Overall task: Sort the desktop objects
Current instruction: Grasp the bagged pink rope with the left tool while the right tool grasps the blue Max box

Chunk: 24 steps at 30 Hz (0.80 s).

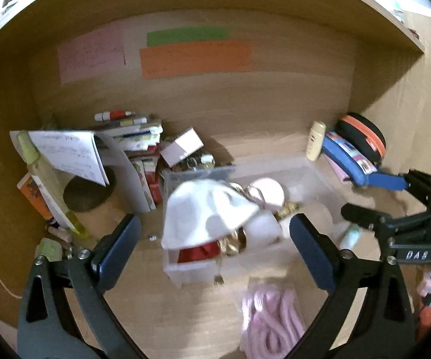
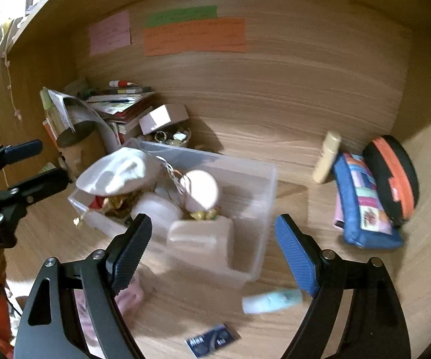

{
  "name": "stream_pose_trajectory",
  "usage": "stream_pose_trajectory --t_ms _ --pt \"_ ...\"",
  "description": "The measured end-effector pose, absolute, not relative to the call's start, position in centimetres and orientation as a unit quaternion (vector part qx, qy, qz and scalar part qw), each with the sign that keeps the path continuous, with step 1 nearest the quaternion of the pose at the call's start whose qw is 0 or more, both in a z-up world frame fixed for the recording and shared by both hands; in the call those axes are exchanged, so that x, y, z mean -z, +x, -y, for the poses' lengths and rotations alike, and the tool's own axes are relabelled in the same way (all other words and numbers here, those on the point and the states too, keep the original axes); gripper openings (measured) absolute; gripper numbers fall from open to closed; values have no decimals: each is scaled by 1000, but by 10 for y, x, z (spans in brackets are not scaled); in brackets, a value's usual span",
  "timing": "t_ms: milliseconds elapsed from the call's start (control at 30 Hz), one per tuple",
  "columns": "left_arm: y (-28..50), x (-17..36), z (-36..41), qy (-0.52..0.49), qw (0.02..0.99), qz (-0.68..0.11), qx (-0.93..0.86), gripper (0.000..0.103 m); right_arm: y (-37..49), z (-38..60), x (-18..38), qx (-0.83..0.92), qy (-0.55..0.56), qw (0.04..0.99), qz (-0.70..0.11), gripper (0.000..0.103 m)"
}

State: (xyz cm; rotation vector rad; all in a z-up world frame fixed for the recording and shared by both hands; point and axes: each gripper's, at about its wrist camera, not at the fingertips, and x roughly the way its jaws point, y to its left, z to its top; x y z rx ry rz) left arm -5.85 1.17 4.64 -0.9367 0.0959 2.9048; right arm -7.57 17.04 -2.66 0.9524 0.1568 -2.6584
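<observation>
Both claws hang released and empty over the bench [image 2: 305, 155]: the left claw [image 1: 215, 239] above the clear plastic bin [image 2: 263, 179], the right claw [image 2: 212, 248] near its front. The small pale-green tube [image 2: 270, 300] lies on the bench just in front of the bin. It looks light, smooth and likely slippery; a grip across its middle seems safest.

The space ahead of the left gripper [image 1: 215, 236] is being blocked by the clear bin [image 1: 197, 269]. Bare desk [image 2: 290, 155] is being left open beyond the right gripper [image 2: 214, 239], before the blue pouch [image 2: 362, 203].
</observation>
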Motion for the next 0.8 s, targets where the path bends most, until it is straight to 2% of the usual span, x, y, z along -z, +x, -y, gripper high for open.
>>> stream_pose_trajectory --t_ms 333,800 --pt "-36 -13 -35 -349 59 -58 -934 101 -52 -194 49 923 356 130 -66 83" --pt "-32 55 -54 -447 106 -56 -887 101 -38 -192 117 880 448 129 -93 83"
